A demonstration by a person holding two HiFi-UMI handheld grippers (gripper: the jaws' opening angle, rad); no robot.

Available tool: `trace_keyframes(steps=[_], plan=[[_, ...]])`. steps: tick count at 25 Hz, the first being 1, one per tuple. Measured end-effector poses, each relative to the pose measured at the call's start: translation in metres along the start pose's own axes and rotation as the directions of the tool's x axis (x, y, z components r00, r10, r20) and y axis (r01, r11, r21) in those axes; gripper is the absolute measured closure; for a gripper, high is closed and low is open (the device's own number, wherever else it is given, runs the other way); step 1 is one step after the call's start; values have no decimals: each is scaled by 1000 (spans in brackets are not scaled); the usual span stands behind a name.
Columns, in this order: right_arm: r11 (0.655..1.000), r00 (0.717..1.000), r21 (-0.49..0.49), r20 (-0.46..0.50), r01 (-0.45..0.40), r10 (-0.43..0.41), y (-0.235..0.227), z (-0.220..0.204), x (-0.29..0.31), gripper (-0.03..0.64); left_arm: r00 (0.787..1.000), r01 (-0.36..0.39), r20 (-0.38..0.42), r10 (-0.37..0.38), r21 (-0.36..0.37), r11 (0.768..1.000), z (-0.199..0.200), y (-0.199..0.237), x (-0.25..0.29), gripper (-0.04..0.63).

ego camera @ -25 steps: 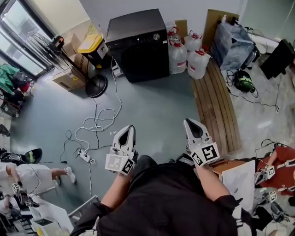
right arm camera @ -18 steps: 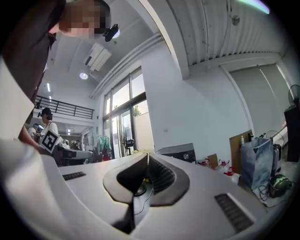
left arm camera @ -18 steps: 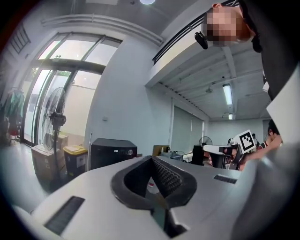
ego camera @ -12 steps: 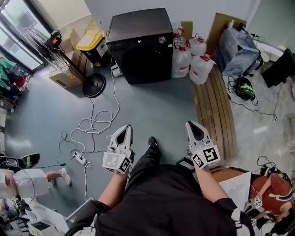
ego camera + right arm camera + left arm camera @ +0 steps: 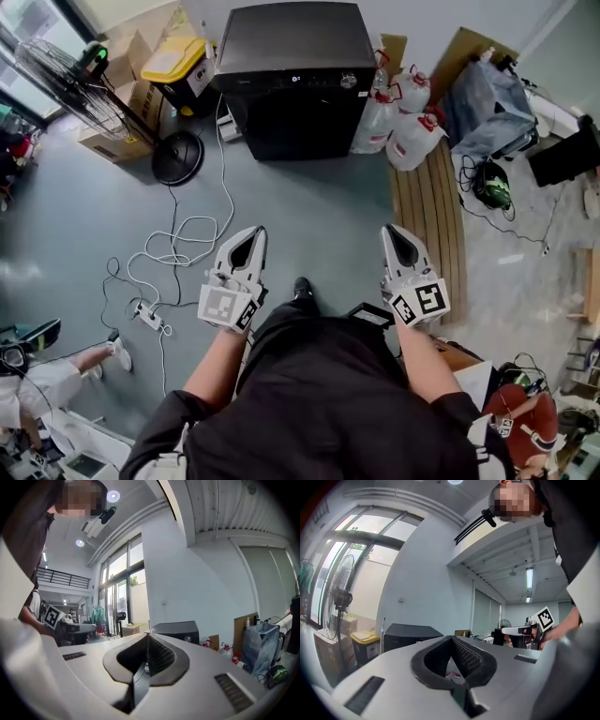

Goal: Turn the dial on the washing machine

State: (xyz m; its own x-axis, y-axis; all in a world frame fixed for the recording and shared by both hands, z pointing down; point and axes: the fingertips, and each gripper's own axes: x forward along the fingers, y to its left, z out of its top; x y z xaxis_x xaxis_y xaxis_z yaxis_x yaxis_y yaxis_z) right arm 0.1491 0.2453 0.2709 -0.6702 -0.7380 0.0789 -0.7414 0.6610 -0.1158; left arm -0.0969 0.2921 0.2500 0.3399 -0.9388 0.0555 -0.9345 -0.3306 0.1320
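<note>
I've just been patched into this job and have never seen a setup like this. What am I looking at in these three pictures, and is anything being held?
There is no robot here: a person holds a hand-held gripper in each hand. The head view comes from a camera on the person's head, looking steeply down at the floor. The left gripper is at its left and the right gripper at its right. The other two pictures come from cameras riding on each gripper, looking along its jaws. Both grippers are shut and hold nothing. The black washing machine stands well ahead of both, with its dial near the right end of the control strip. Around it on the floor are a fan, water jugs, loose cables and wooden planks.
</note>
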Motion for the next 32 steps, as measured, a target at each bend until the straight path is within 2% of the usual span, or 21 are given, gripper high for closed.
trace_keyframes(steps=[4, 9, 13, 23, 28, 32], plan=[[1000, 1000, -26, 16, 3, -2, 1, 11, 44, 594, 1000, 20, -1, -20, -14, 1000, -2, 37, 32, 580], [999, 999, -8, 6, 34, -34, -21, 6, 75, 594, 999, 44, -12, -45, -30, 999, -5, 59, 73, 580], [1000, 1000, 10, 7, 21, -21, -44, -3, 107, 594, 1000, 15, -24, -16, -29, 999, -7, 91, 111, 580], [997, 999, 79, 33, -8, 6, -134, 9, 246, 594, 997, -23, -69, 24, 11, 1000, 19, 159, 244, 580], [997, 1000, 73, 21, -17, 15, -190, 0, 324, 592, 996, -19, -86, 21, 24, 1000, 9, 201, 326, 580], [998, 1000, 61, 12, 12, -13, -219, -10, 357, 591, 995, 5, -97, -4, 19, 1000, 3, 211, 366, 580]])
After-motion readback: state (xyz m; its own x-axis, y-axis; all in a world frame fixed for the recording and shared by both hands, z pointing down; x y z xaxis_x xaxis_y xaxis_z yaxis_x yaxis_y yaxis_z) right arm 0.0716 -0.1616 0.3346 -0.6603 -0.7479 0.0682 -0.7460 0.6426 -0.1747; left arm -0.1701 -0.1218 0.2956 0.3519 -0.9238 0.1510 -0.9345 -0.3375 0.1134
